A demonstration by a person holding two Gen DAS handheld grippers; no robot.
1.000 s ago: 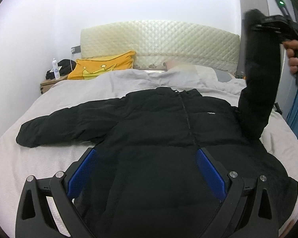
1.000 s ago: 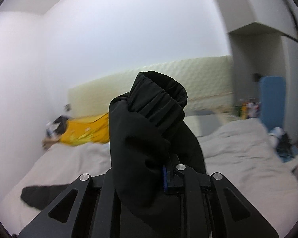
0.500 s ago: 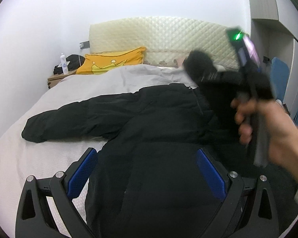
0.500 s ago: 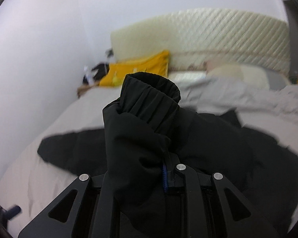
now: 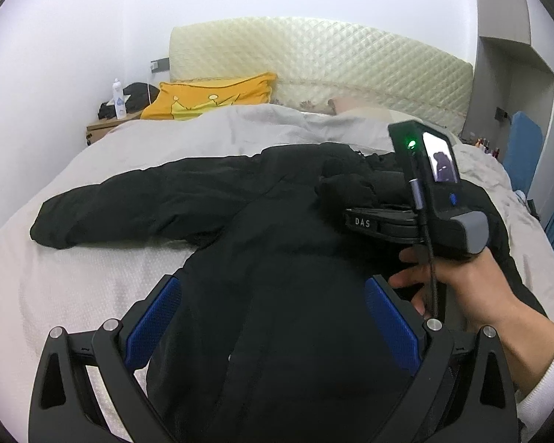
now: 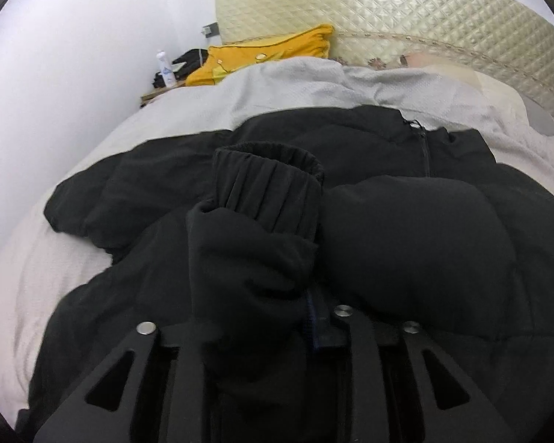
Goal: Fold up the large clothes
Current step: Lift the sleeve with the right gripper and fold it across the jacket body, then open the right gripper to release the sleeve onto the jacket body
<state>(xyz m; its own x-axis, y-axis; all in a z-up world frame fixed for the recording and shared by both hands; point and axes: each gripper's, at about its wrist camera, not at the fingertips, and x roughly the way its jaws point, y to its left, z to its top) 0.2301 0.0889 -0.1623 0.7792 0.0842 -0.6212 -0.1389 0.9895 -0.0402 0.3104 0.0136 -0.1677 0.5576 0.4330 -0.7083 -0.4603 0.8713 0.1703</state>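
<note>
Black jacket spread front-up across the bed, one sleeve stretched flat toward the bottle-side edge. Right gripper clamped, jaws together on the other sleeve's cuff, held across the jacket's chest. Left gripper low over the hem, jaws wide apart, gripping nothing. Yellow pillow against the quilted headboard.

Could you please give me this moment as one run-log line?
right gripper: shut on sleeve cuff, over jacket chest | left gripper: open above hem | other sleeve: flat on bed
</note>
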